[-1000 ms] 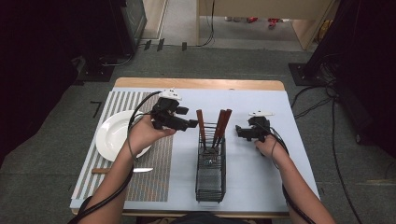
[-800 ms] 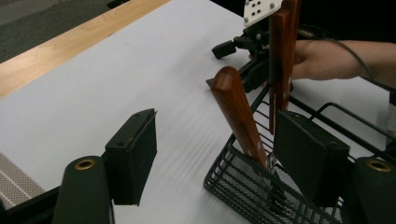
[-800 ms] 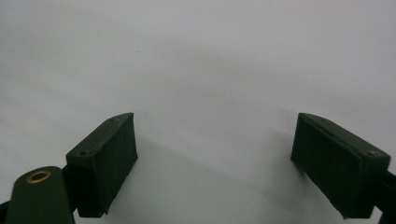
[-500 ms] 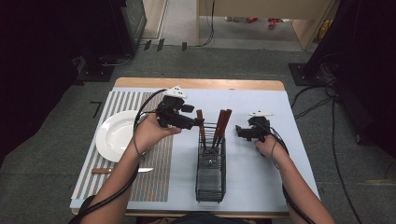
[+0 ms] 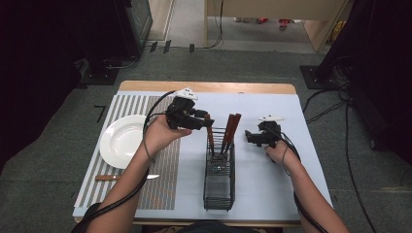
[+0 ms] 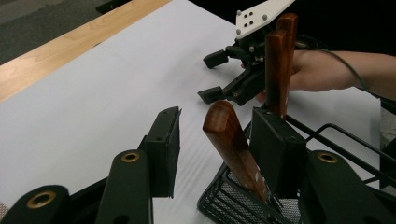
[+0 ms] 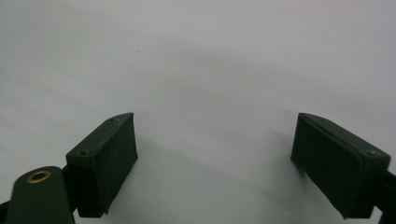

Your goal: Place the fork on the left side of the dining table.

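Observation:
A black wire basket (image 5: 218,187) stands mid-table with three brown wooden-handled utensils upright at its far end. My left gripper (image 5: 203,121) is open at the basket's far left corner, its jaws on either side of the leaning single handle (image 6: 231,142); that handle lies close to the right jaw, with a gap to the left jaw. Two more handles (image 6: 279,65) rise together just beyond, near the basket rim (image 6: 327,135). My right gripper (image 5: 249,138) hovers open over the bare white table right of the basket, nothing between its jaws (image 7: 212,135).
A striped placemat (image 5: 160,187) covers the table's left part, with a white plate (image 5: 121,141) on it and a wooden-handled knife (image 5: 124,177) near its front. The wooden table edge (image 5: 209,87) runs along the far side. The right hand and right gripper (image 6: 212,77) are beyond the basket.
My left gripper has shifted a little to the right, bringing its open jaws around the single wooden handle. The right gripper has stayed in place.

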Demonstrator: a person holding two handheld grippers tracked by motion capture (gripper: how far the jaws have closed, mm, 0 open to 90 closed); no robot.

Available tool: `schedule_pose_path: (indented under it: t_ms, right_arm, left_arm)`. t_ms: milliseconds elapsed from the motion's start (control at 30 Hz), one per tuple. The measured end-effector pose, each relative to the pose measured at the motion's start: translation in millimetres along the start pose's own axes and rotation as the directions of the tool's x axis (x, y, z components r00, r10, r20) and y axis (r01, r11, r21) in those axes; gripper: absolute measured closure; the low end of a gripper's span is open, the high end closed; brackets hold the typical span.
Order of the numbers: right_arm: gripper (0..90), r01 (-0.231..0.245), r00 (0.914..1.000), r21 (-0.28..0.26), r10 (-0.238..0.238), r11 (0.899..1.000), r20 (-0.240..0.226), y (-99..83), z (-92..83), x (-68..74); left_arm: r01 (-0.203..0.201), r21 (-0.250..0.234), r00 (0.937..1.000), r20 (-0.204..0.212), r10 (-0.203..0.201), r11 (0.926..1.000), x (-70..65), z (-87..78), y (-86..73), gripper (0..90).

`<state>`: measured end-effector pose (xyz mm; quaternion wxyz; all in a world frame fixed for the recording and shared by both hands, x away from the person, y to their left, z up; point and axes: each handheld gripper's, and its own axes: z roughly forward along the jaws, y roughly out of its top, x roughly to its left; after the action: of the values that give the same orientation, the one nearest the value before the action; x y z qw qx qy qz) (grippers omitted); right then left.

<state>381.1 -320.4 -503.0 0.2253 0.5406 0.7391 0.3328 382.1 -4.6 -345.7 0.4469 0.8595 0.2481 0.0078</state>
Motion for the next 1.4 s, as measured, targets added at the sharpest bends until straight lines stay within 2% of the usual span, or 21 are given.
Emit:
schedule_pose_path:
  t_ms: [233,433,533,600,633,667,767,933,1033,1200,1400]
  right_arm:
    - [13.8,-0.001,1.0,-0.001,0.001,1.0,0.0,0.0,0.0,0.1]
    - [13.8,-0.001,1.0,-0.001,0.001,1.0,0.0,0.0,0.0,0.0]
    - [13.8,-0.001,1.0,-0.001,0.001,1.0,0.0,0.0,0.0,0.0]
    - [13.8,0.0,1.0,0.0,0.0,1.0,0.0,0.0,-0.1,0.0]
    - [13.8,-0.001,1.0,-0.001,0.001,1.0,0.0,-0.1,0.0,0.1]
    - [13.8,-0.001,1.0,-0.001,0.001,1.0,0.0,-0.1,0.0,0.0]
    - [13.8,-0.001,1.0,-0.001,0.001,1.0,0.0,-0.1,0.0,0.0]
    - [13.8,-0.001,1.0,0.001,0.001,1.0,0.0,0.0,-0.1,0.0]
    - [13.8,-0.001,1.0,-0.001,0.001,1.0,0.001,-0.1,0.0,0.1]
    - [13.8,-0.001,1.0,-0.001,0.001,1.0,0.0,-0.1,0.0,0.0]
    - [13.8,-0.001,1.0,0.0,0.001,1.0,0.0,0.0,-0.1,0.1]
  left_arm:
    - [0.002,0.009,0.9994,0.034,-0.002,1.0,-0.4,-0.6,2.5,67.6]
    - [0.013,0.011,0.9987,0.05,-0.013,0.9999,-1.4,-4.6,4.3,70.6]
    - [0.034,0.0,0.9946,0.099,-0.034,0.9994,-1.8,-8.7,5.4,73.9]
    - [0.032,0.001,0.9944,0.101,-0.032,0.9995,-2.8,-9.7,6.0,75.1]
    - [0.042,0.004,0.9915,0.123,-0.042,0.9991,-4.7,-12.3,7.8,76.2]
    - [0.042,0.004,0.9915,0.123,-0.042,0.9991,-4.7,-12.3,7.8,77.5]
    - [0.063,-0.004,0.9849,0.162,-0.061,0.998,-8.2,-18.0,11.3,79.8]
    - [0.061,-0.02,0.9828,0.175,-0.057,0.9979,-11.9,-23.8,15.3,81.7]
    - [0.046,-0.035,0.9856,0.164,-0.04,0.9983,-15.2,-29.4,18.0,81.9]
    - [0.058,-0.065,0.9849,0.167,-0.046,0.9962,-16.4,-38.9,22.5,81.8]
    - [0.029,-0.1,0.9894,0.144,-0.014,0.9946,-21.6,-58.2,37.1,81.8]
